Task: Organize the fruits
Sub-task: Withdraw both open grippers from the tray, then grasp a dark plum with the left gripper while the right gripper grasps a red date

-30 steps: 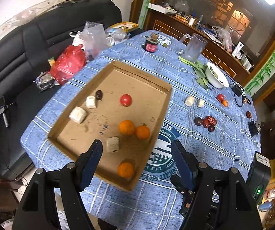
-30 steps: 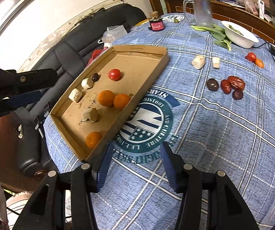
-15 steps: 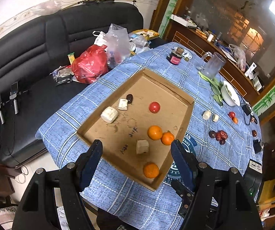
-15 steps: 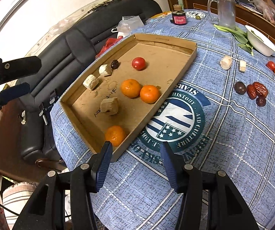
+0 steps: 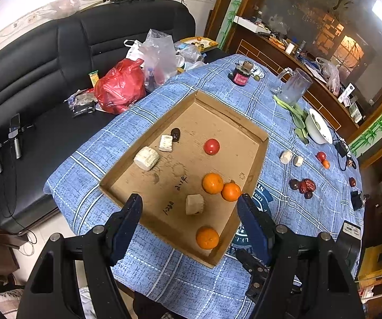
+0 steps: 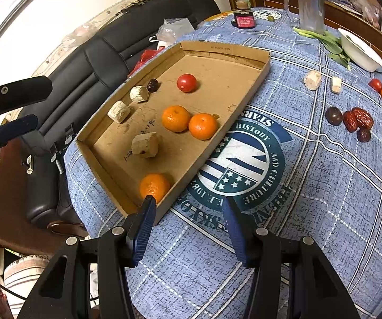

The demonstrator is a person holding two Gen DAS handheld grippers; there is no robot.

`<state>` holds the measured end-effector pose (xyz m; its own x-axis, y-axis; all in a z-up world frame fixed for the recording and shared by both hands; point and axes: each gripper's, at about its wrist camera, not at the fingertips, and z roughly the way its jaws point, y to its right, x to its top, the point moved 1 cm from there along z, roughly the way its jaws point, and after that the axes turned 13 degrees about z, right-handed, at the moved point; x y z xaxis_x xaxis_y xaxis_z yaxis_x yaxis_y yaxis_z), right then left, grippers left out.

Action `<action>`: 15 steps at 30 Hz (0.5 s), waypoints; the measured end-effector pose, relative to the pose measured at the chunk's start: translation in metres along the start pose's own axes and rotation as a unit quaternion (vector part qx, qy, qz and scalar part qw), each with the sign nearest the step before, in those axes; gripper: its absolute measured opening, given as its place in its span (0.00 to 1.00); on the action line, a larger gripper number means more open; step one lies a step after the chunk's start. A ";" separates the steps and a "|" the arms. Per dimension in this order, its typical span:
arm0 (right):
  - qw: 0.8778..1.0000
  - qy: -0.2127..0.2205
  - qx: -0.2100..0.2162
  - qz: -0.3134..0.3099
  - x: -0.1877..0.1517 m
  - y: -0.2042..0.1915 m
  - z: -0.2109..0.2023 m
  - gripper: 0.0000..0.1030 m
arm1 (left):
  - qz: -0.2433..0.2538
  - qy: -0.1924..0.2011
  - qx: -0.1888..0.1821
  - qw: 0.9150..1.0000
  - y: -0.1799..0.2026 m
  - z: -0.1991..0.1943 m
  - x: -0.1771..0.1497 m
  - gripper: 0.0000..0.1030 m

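Right wrist view shows the right tongs (image 6: 188, 210) spread and empty above the table's near edge, their left tip just over the near corner of the cardboard tray (image 6: 254, 82). Fruit still outside lies across the blue cloth (image 6: 323, 186) toward the far right edge: a cluster of red dates (image 6: 357, 121) and a small tomato (image 6: 375, 84). That puts them ahead and to the right, so this hand looks nearer. The left tongs (image 5: 189, 207) are likewise spread and empty, hanging over the tray's near end above an orange (image 5: 207, 237).
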<state>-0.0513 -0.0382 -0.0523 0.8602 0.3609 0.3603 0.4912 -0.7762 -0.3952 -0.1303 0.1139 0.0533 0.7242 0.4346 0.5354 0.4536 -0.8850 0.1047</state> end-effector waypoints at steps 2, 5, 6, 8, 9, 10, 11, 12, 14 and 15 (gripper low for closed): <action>1.000 0.001 -0.003 0.007 0.001 0.003 0.001 0.55 | 0.003 -0.003 -0.003 1.000 0.001 0.003 0.001 0.71; 1.000 0.001 -0.007 0.017 0.003 0.009 0.002 0.55 | 0.005 -0.007 -0.006 1.000 0.003 0.009 0.003 0.71; 1.000 0.001 -0.008 0.021 0.004 0.011 0.003 0.55 | 0.005 -0.008 -0.007 1.000 0.003 0.010 0.004 0.71; 1.000 0.000 -0.011 0.027 0.005 0.014 0.004 0.55 | 0.006 -0.011 -0.009 1.000 0.003 0.014 0.005 0.71; 1.000 0.000 -0.012 0.028 0.006 0.015 0.004 0.55 | 0.007 -0.012 -0.011 1.000 0.002 0.014 0.006 0.71; 0.999 0.001 -0.013 0.030 0.007 0.016 0.004 0.55 | 0.007 -0.011 -0.012 1.000 0.002 0.015 0.006 0.71; 0.999 0.001 -0.014 0.032 0.008 0.016 0.005 0.55 | 0.006 -0.011 -0.011 1.000 0.002 0.015 0.007 0.71; 0.999 0.001 -0.014 0.033 0.009 0.016 0.005 0.55 | 0.006 -0.011 -0.011 1.000 0.002 0.015 0.007 0.71; 0.999 0.003 -0.016 0.032 0.010 0.016 0.005 0.55 | 0.002 -0.010 -0.013 1.000 0.001 0.017 0.009 0.71; 0.999 0.004 -0.017 0.031 0.011 0.016 0.004 0.55 | 0.000 -0.009 -0.015 1.000 0.001 0.018 0.011 0.71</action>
<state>-0.0337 -0.0445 -0.0582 0.8878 0.3075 0.3423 0.4316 -0.8147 -0.3874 -0.1131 0.1210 0.0442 0.7339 0.4375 0.5196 0.4382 -0.8894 0.1301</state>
